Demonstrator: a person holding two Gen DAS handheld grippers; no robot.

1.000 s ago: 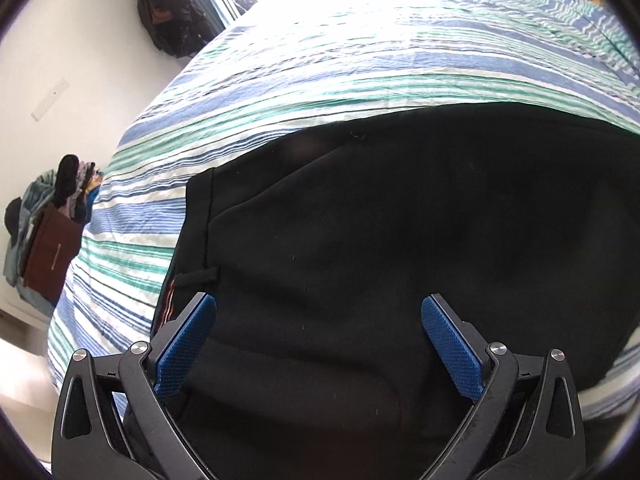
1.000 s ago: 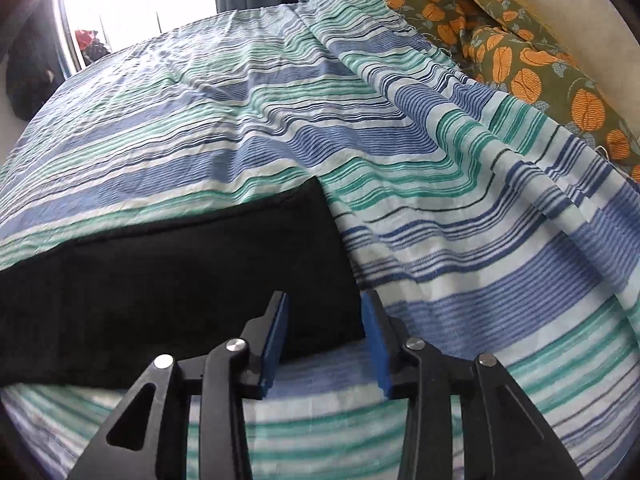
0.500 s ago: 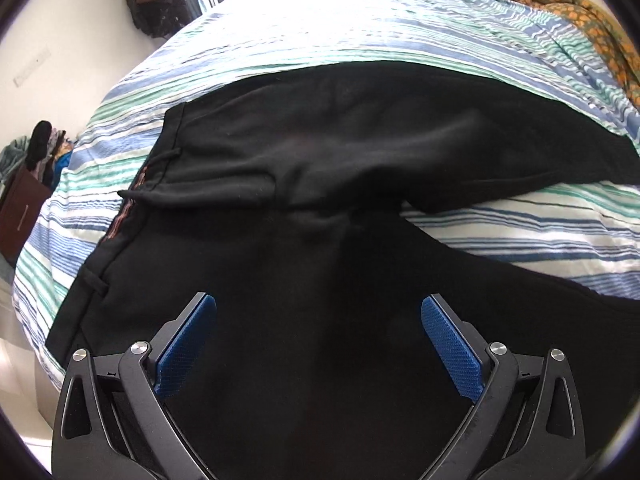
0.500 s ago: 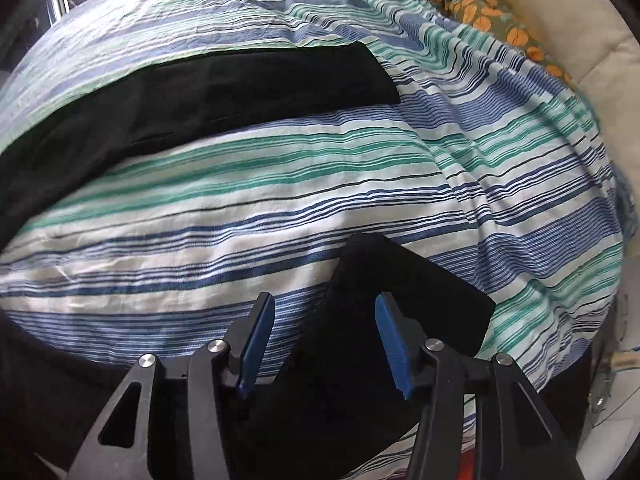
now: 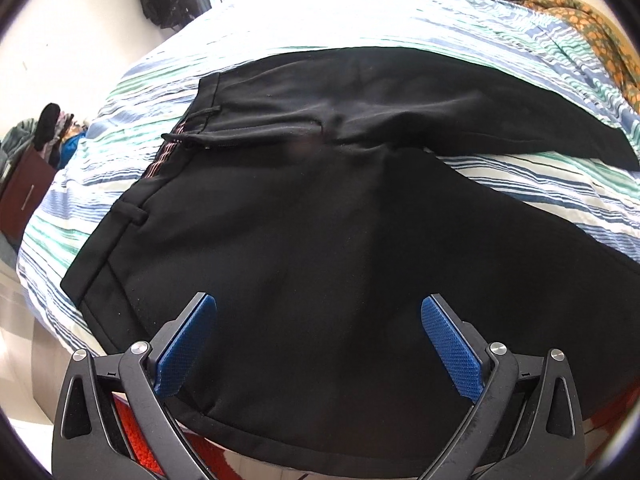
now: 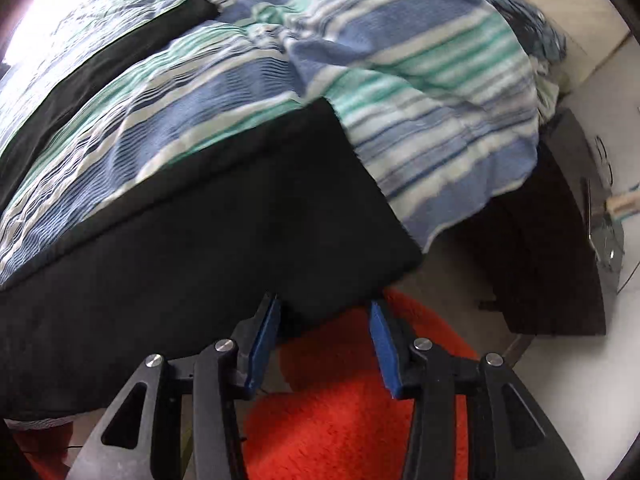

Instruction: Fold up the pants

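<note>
Black pants (image 5: 320, 232) lie spread on the bed, over the striped bedsheet (image 5: 540, 184), front side up. Waistband (image 5: 132, 208) sits at the pants' left end, belt loops visible, striped inner lining showing near the fly. The two legs split away from the crotch: the far leg (image 5: 460, 108) runs toward the orange patterned bedding (image 5: 592, 40), the near leg runs along the bed edge nearest the camera and drapes over it.

Left claw (image 5: 318, 344): jaws wide, blue pads either side of the near thigh area of the pants, nothing pinched. It hovers above the fabric; contact can't be confirmed from this angle.

Right claw (image 6: 324, 340): jaws moderately apart, empty, sitting just beside the hem (image 6: 352, 280) of the near leg, which hangs off the bed edge. The left pad (image 6: 262, 344) looks close to the hem corner, possibly touching it. This view is motion-blurred, so hard to be sure. Far leg's hem (image 6: 196, 8) visible further up the bed from the near leg, sheet between them.

Below the near hem: red rug (image 6: 340, 412) on the floor, dark wooden bed frame (image 6: 560, 248) to the right of it.
</note>
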